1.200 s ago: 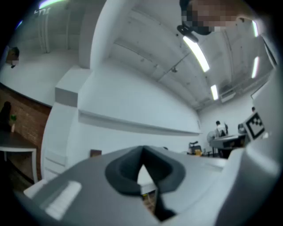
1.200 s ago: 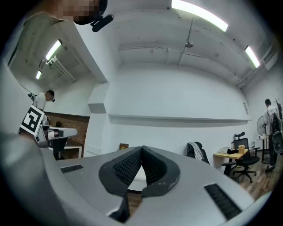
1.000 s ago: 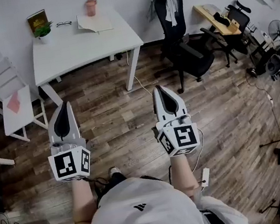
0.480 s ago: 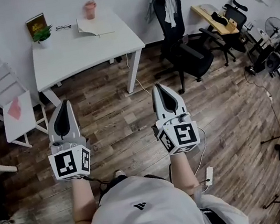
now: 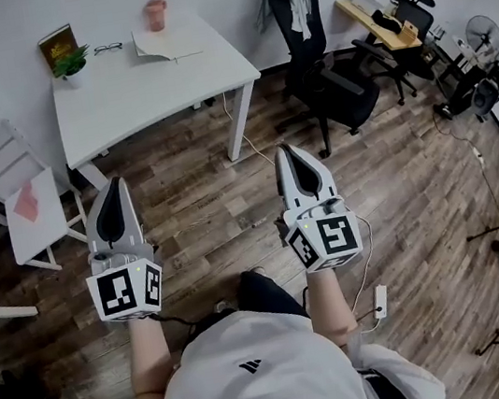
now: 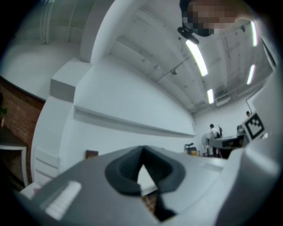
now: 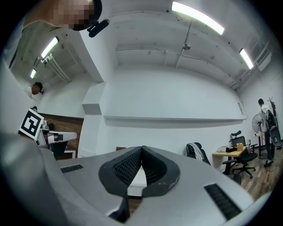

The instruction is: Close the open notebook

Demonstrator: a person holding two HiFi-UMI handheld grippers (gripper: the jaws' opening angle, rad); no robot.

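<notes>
The open notebook point(image 5: 168, 42) lies flat on the far right part of the white table point(image 5: 141, 89), its pale pages up. Both grippers hover over the wooden floor, well short of the table and pointing toward it. My left gripper point(image 5: 114, 181) is shut with nothing in it, and in the left gripper view its dark pads meet at the tip point(image 6: 142, 148). My right gripper point(image 5: 284, 148) is also shut and empty, with its pads closed together point(image 7: 142, 148) in the right gripper view. The table shows only as a white sliver behind the jaws in both gripper views.
On the table stand a pink cup point(image 5: 156, 13), glasses point(image 5: 109, 48), a small potted plant point(image 5: 72, 61) and a dark book point(image 5: 57, 46). A black office chair point(image 5: 330, 85) with a grey garment stands right of the table, a white chair point(image 5: 22, 199) at its left. A power strip point(image 5: 377, 299) lies on the floor.
The person has stepped toward the table, so the table sits slightly nearer in the head view. Both grippers stay shut and moved forward with the body.
</notes>
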